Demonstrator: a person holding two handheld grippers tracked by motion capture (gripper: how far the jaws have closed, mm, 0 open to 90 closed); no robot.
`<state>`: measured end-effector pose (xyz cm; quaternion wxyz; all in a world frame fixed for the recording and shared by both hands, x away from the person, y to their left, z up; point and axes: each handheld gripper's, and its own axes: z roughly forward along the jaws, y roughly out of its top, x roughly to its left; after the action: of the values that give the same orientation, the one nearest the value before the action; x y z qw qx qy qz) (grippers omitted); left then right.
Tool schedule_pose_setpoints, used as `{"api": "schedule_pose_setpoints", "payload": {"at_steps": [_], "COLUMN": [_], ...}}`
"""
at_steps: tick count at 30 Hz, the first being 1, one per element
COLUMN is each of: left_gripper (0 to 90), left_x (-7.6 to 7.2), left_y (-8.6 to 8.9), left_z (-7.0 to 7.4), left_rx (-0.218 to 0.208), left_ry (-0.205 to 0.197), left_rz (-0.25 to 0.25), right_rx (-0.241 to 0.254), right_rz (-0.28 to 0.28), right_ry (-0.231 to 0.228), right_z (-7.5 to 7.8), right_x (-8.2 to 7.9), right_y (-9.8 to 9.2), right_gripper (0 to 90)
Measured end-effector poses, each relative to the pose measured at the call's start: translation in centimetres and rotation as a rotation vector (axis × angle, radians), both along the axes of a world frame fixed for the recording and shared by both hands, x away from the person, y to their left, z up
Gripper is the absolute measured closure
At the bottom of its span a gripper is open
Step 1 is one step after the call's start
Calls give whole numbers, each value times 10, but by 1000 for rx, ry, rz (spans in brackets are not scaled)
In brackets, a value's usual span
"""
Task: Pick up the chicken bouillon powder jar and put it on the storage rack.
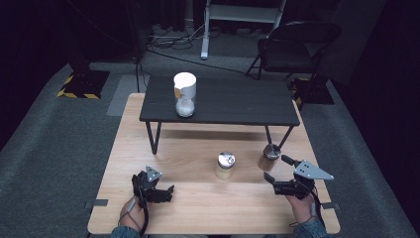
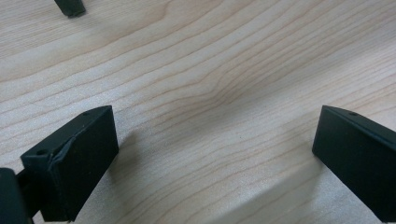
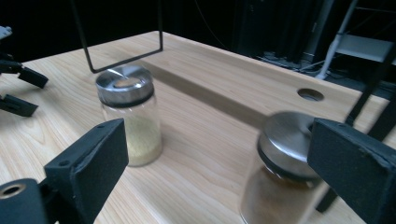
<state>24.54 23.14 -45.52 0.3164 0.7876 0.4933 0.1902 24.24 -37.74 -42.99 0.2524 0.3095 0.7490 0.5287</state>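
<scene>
While the person's left black two-jaw gripper (image 1: 171,191) rests low at the lower left of the high view, its jaws stand wide apart over bare light wooden tabletop (image 2: 219,93), with nothing between them. At the lower right of that view, the right black two-jaw gripper (image 1: 276,169) with the grey three-cornered plate is also open, its jaws spread and holding nothing. Just beyond its tips stands a small glass jar with a steel lid and brownish contents (image 1: 269,157); in the right gripper view this jar (image 3: 280,172) sits blurred at the lower right, just beside the right-hand jaw, and I cannot tell whether they touch. A second steel-lidded glass jar of pale yellow grains (image 1: 225,165) stands upright near the middle of the table. On the small black raised table (image 1: 233,101) at upper centre stands a clear glass container with a white lid (image 1: 184,94).
</scene>
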Motion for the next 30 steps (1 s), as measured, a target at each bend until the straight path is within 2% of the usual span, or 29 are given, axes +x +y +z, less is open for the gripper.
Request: {"api": "schedule_pose_setpoints", "payload": {"at_steps": [10, 17, 25, 30], "left_gripper": [3, 2, 3, 3], "left_x": [-2, -2, -3, -3], "left_y": [1, 1, 1, 1], "left_z": [0, 0, 0, 0], "left_rx": [-2, -2, -1, 0], "left_ry": [0, 0, 0, -1], "left_rz": [1, 1, 3, 3], "right_rx": [-3, 3, -7, 6], "right_rz": [65, 90, 123, 131], "right_ry": [-1, 15, 8, 2], "right_z": [5, 4, 9, 10], "right_x": [14, 21, 29, 32], "right_y": [24, 42, 65, 76], "right_gripper": [48, 42, 31, 17]}}
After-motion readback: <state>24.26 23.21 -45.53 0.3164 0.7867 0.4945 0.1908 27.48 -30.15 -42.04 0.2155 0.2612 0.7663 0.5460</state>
